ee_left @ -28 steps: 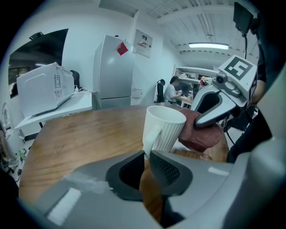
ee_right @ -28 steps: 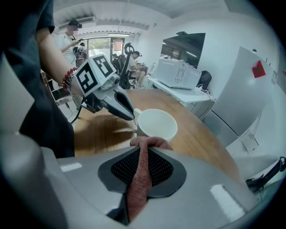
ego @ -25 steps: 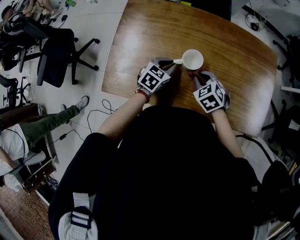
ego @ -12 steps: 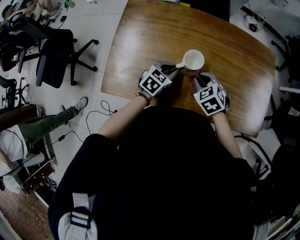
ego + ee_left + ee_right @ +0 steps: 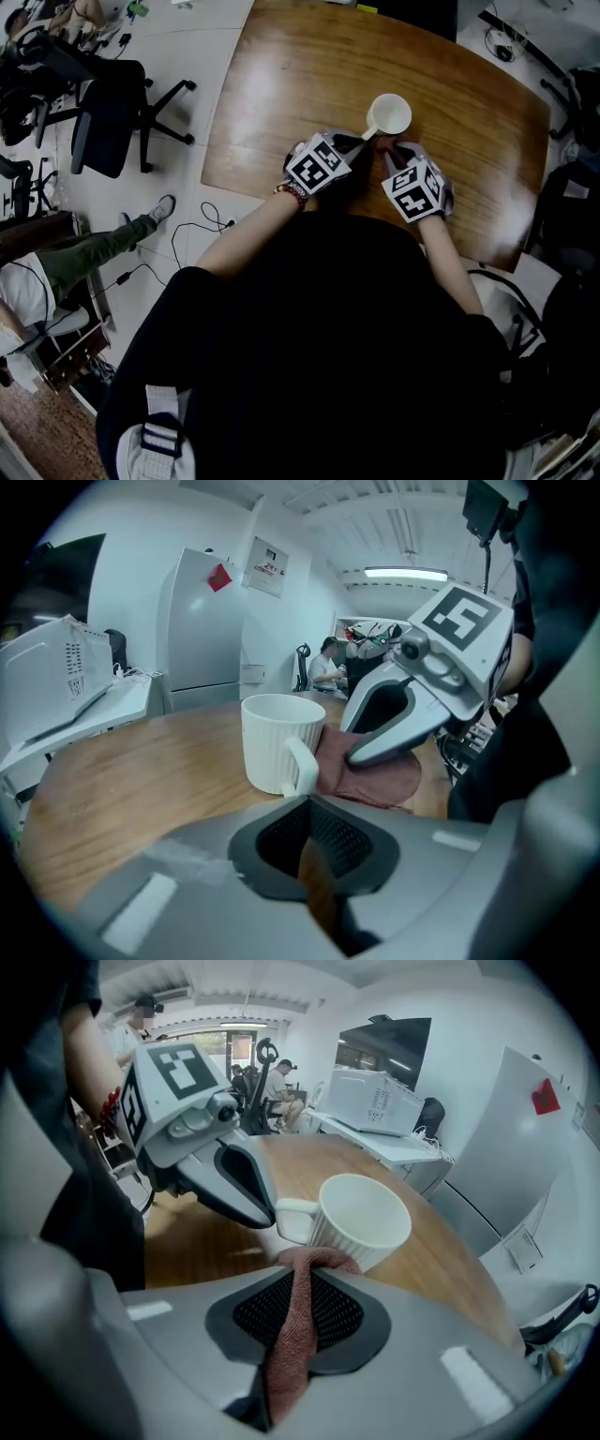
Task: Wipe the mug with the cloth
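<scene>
Meanwhile, at the wooden counter, I am working on a white ribbed mug that is standing upright near the far edge, its handle turned toward my left side. My right gripper is keeping its fingers clamped tight on a dusty-red cloth, whose bunched end is lying at the foot of the mug's near wall, touching it as far as I can judge; I am holding it there, it seems, so the wiping can begin on that side. My left gripper is resting its fingers nearly together with nothing between them, the tips sitting at the handle, probably to steady the mug so it is not sliding or turning under the cloth. No brand or print is showing on the mug or the cloth. Only black-and-white square markers are showing on the grippers' cubes, and the sheet posted on the white cabinet behind is too small to read.
</scene>
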Tool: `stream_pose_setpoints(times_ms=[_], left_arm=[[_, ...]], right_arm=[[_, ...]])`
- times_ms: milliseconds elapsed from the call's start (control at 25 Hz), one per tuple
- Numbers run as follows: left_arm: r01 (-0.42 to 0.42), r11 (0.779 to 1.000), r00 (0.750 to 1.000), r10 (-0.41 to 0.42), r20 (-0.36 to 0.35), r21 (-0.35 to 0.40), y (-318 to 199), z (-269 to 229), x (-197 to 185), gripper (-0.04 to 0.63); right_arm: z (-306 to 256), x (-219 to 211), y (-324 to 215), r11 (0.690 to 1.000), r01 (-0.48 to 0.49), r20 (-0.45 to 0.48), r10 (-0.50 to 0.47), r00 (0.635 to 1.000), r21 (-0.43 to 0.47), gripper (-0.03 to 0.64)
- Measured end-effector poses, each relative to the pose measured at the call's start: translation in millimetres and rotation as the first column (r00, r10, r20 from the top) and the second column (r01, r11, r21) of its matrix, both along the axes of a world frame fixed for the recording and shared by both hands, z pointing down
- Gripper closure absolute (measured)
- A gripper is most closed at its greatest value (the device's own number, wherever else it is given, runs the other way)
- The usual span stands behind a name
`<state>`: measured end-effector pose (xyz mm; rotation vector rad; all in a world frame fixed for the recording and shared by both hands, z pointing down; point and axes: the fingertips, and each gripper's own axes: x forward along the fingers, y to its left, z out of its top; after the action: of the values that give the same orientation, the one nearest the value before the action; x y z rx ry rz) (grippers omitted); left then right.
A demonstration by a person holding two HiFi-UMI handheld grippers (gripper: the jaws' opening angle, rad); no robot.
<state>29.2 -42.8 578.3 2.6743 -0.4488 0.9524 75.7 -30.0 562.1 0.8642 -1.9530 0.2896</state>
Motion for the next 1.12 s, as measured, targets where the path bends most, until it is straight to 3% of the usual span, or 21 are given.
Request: stream_pose_setpoints(times_ms=[240, 600, 920, 1040, 1120], left_arm=[[0.002, 1.000, 1.000, -0.002, -0.003, -0.004, -1, 0, 0, 0.592], [-0.004, 1.000, 1.000, 0.004, -0.013, -0.010, 0, -1, 0, 0.592], [-0.047, 0.999, 0.999, 0.047, 0.001, -0.025, 18, 4, 1, 0.592], [-0.042, 0.999, 0.999, 0.042, 0.003, -0.033, 24, 6, -11, 0.592], [-0.028, 0.998, 0.999, 0.026, -0.032, -0.061, 28, 2, -17, 0.592]], right_arm=[[-3, -2, 0, 1.000, 0.010, 0.000, -0.010, 1.000, 0.005, 0.566], [-49, -21, 0, 0.994, 0.031, 0.037, -0.035, 0.999, 0.101, 0.566], [10, -27, -8, 0.992, 0.123, -0.056, -0.122, 0.991, 0.027, 0.566], [13, -27, -6, 0.993, 0.118, -0.056, -0.117, 0.992, 0.017, 0.566], [8, -19, -4, 0.997, 0.070, -0.044, -0.069, 0.997, 0.014, 0.566]])
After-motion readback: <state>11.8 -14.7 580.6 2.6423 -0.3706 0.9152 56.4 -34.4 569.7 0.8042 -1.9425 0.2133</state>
